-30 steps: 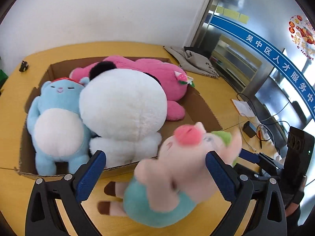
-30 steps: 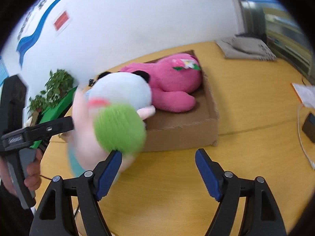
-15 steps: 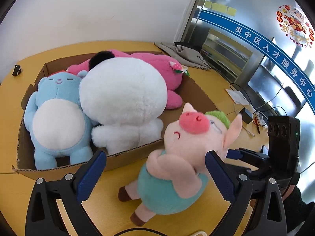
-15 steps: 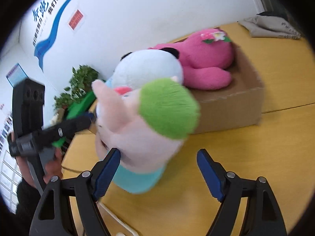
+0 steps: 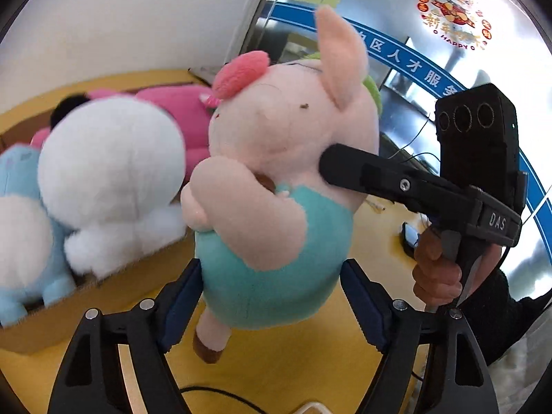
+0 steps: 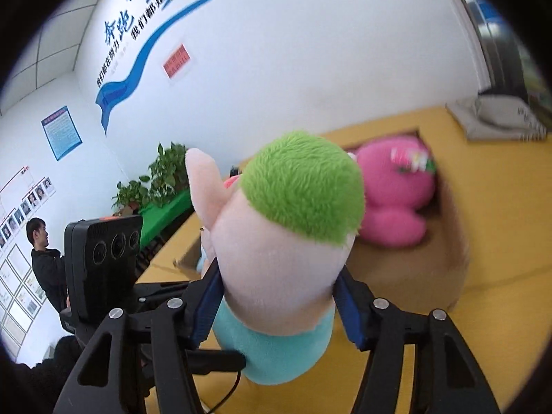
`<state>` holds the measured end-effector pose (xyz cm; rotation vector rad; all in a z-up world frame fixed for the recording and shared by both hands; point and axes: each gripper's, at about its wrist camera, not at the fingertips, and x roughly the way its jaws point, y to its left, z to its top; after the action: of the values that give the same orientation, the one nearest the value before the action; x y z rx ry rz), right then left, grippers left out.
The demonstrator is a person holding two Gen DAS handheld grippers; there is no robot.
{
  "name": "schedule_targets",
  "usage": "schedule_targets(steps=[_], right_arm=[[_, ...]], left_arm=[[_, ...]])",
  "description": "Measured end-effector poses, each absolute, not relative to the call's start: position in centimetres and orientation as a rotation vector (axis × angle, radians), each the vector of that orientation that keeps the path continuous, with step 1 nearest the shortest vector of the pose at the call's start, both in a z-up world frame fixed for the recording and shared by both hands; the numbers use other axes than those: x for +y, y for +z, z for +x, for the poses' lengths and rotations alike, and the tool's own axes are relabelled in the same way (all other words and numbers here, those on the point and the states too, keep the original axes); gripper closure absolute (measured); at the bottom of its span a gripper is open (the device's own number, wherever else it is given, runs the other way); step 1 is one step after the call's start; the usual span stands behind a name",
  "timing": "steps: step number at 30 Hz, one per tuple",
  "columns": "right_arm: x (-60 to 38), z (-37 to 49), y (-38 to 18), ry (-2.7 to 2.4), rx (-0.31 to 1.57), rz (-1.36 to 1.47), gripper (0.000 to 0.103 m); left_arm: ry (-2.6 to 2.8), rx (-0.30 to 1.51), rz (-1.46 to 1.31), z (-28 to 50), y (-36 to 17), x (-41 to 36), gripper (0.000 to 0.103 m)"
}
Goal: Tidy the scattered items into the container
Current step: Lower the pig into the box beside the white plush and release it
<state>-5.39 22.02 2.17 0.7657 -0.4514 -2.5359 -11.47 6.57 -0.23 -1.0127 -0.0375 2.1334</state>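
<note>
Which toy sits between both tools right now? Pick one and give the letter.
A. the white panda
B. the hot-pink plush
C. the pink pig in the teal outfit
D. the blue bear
C: the pink pig is between the closing left tool and right tool, above the table, outside the box.

Right tongs (image 6: pixel 276 307) closing on the pig plush (image 6: pixel 286 252), cardboard box (image 6: pixel 445 262) beyond.

The pig plush (image 5: pixel 276 179) hides much of the cardboard box (image 5: pixel 103 296), whose other toys are motion-blurred.
</note>
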Motion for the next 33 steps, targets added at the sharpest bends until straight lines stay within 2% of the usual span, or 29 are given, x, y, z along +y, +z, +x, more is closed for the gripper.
schedule_targets(steps=[4, 7, 12, 13, 16, 18, 20, 22, 24, 28, 29, 30, 31, 33], right_arm=[[25.1, -10.9, 7.0, -2.566, -0.313, 0.782, 0.043], [26.6, -16.9, 7.5, -2.567, -0.216, 0.917, 0.043], [27.5, -25.5, -0.1, -2.473, -0.185, 1.307, 0.043], [27.4, -26.1, -1.9, -2.437, -0.18, 1.358, 0.042], [27.2, -25.5, -3.7, -2.421, -0.167, 1.342, 0.039], [27.3, -24.8, -3.4, -2.42, -0.169, 1.342, 0.038], [27.1, -24.1, -2.4, -2.428, -0.1, 1.328, 0.034], [26.9, -23.2, -0.8, -2.45, -0.026, 1.291, 0.029], [27.1, -22.7, 1.4, -2.484, -0.001, 1.208, 0.029], [27.6, -24.4, 3.7, -2.475, -0.083, 1.149, 0.03], [27.6, -25.0, 3.6, -2.473, -0.1, 1.161, 0.032], [27.4, -25.7, 3.4, -2.475, -0.104, 1.174, 0.038], [27.2, -26.4, 2.9, -2.488, -0.087, 1.194, 0.055], [26.8, -27.7, 1.3, -2.506, -0.063, 1.224, 0.079]], left_arm=[[2.12, 0.029, -0.982, -15.3, 2.6, 11.4, 0.021], [2.112, -0.03, -1.024, -19.3, 2.5, 13.8, 0.024], [2.092, -0.122, -1.232, -24.3, -2.5, 14.8, 0.028], [2.096, -0.126, -1.225, -24.2, -3.0, 14.4, 0.036], [2.107, -0.151, -1.175, -23.2, -2.7, 12.5, 0.038], [2.15, -0.16, -1.135, -22.5, -1.7, 11.4, 0.036], [2.218, -0.169, -1.084, -21.9, -0.2, 10.5, 0.019], [2.265, -0.202, -1.047, -21.8, 0.9, 9.6, 0.009], [2.298, -0.216, -1.041, -22.2, 0.4, 8.7, 0.009], [2.338, -0.201, -1.04, -21.9, 0.3, 8.3, 0.009], [2.34, -0.204, -1.038, -21.9, 0.2, 8.0, 0.009], [2.341, -0.21, -1.036, -22.0, 0.2, 7.6, 0.009], [2.343, -0.217, -1.034, -22.2, 0.2, 7.3, 0.009], [2.343, -0.228, -1.029, -22.4, 0.1, 6.5, 0.009]])
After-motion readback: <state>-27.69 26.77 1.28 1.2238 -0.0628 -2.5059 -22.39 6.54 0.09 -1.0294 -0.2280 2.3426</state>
